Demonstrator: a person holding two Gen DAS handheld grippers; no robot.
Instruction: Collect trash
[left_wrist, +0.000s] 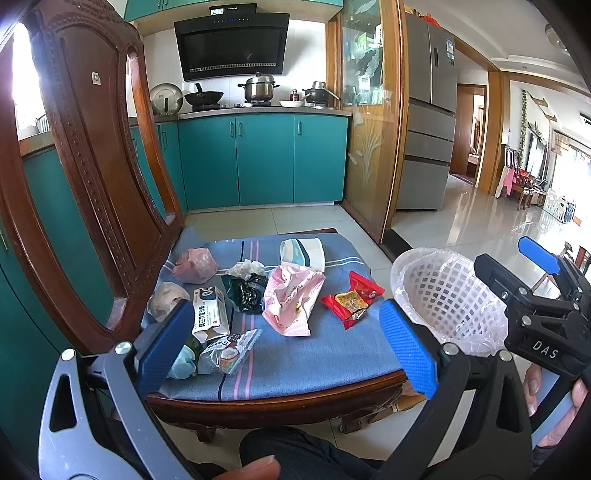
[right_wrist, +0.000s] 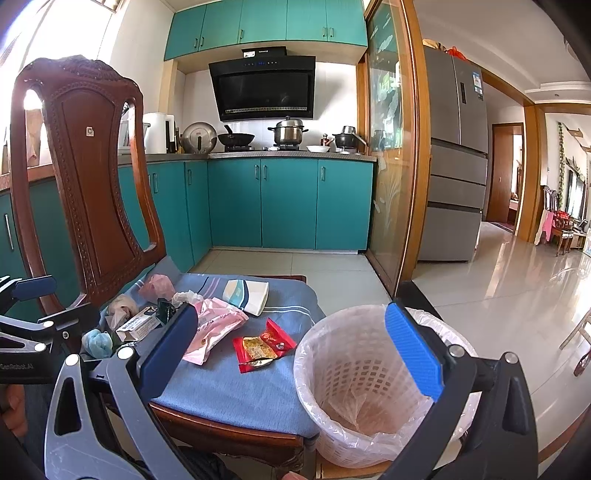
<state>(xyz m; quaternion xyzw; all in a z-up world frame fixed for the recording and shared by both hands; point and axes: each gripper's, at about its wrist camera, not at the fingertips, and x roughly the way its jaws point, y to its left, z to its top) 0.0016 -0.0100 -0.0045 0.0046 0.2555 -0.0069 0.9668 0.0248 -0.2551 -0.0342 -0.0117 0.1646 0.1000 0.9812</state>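
Note:
Several pieces of trash lie on a blue striped chair cushion (left_wrist: 325, 350): a red snack wrapper (left_wrist: 351, 302), a pink bag (left_wrist: 291, 299), a black wrapper (left_wrist: 245, 291), a white box (left_wrist: 210, 312), a paper cup sleeve (left_wrist: 303, 251), crumpled pink bags (left_wrist: 194, 264). A white lined trash basket (right_wrist: 369, 384) stands on the floor right of the chair. My left gripper (left_wrist: 288, 347) is open and empty above the cushion's front. My right gripper (right_wrist: 291, 362) is open and empty, over the cushion's right edge and the basket rim.
The carved wooden chair back (left_wrist: 85, 158) rises at the left. Teal kitchen cabinets (left_wrist: 266, 158) and a stove with pots stand behind. A glass sliding door (left_wrist: 369, 118) and a fridge (left_wrist: 428, 110) are at the right. Tiled floor (right_wrist: 509, 295) stretches right.

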